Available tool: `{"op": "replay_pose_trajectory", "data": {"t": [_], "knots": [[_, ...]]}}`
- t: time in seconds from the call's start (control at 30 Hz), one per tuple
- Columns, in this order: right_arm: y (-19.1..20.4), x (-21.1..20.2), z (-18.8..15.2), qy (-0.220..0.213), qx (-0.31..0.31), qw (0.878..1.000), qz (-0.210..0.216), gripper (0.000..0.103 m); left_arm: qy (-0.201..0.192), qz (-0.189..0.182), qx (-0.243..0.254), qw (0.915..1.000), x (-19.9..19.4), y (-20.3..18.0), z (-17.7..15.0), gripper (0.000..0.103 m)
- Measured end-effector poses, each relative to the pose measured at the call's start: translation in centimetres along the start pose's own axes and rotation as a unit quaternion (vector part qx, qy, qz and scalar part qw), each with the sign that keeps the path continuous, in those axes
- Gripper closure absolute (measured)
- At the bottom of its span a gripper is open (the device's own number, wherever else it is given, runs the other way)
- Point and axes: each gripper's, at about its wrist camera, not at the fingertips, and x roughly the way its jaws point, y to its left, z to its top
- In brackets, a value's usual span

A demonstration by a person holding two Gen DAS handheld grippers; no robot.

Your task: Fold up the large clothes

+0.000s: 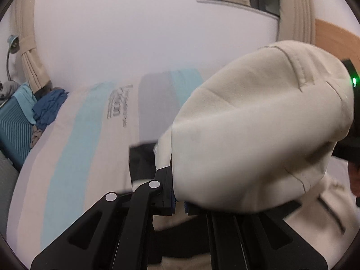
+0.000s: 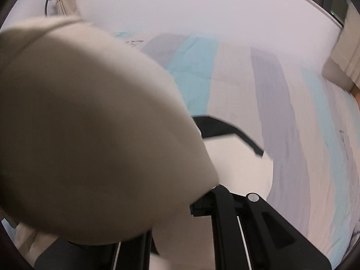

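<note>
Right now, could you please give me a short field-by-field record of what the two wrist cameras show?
surface: bed sheet with pale blue, grey and cream stripes
garment: cream garment with black trim, partly lifted off the bed
left gripper: shut on a fold of the cream garment
right gripper: shut on the cream garment, which billows across the right wrist view
background: teal suitcase, blue clothes beside it, tied beige curtain
image quality: blurred
</note>
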Motion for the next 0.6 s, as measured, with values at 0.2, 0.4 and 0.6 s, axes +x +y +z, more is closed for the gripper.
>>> {"op": "replay_pose_trajectory", "data": {"t": [0.2,0.4,0.6], "knots": [[-0.2,0.9,-4.2,0.029,0.008,1.000,0.000,0.096,0.037,-0.006,0.024,0.9990,0.5,-0.7,-4.2,0.098],[-0.6,2.5,-6.5,0.041,0.004,0.999,-0.008,0.095,0.063,-0.008,0.044,0.9970,1.5,-1.6,-7.3,0.098],[-1.7,3.9,-8.1,0.042,0.005,0.999,0.002,0.095,0.071,-0.011,0.057,0.9958,2.0,-2.1,-8.8,0.097]]}}
